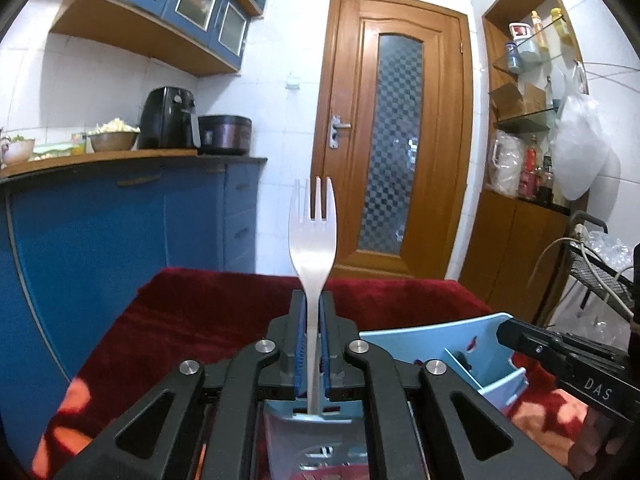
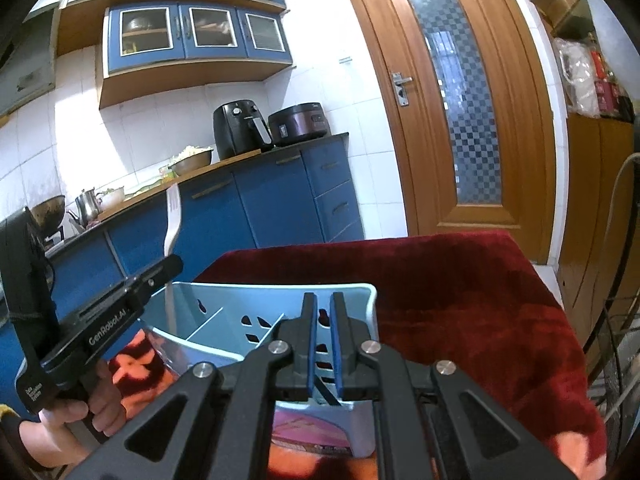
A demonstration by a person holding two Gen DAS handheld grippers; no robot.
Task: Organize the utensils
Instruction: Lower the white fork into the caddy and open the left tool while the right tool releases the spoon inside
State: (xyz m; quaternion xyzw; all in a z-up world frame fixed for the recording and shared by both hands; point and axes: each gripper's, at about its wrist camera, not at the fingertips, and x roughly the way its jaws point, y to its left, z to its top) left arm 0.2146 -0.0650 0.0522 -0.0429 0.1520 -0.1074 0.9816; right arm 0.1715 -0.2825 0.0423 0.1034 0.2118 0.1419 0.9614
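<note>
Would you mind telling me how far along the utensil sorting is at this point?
Done: little is visible; the light blue caddy shows dividers, but its contents are hard to make out. In hand: the left gripper clamps a fork upright, tines up, handle reaching down into the caddy's leftmost compartment. The right gripper holds nothing, its fingers narrowly apart. Left: releasing the fork; no other loose utensils are visible.

fork (image 1: 313, 236) handle tip hidden behind blue organizer (image 1: 476, 344) wall, below left gripper (image 1: 313, 344) jaws. Organizer base cut off by bottom edge. Dark item between right gripper (image 2: 323, 344) jaws, possibly a utensil; can't tell.
</note>
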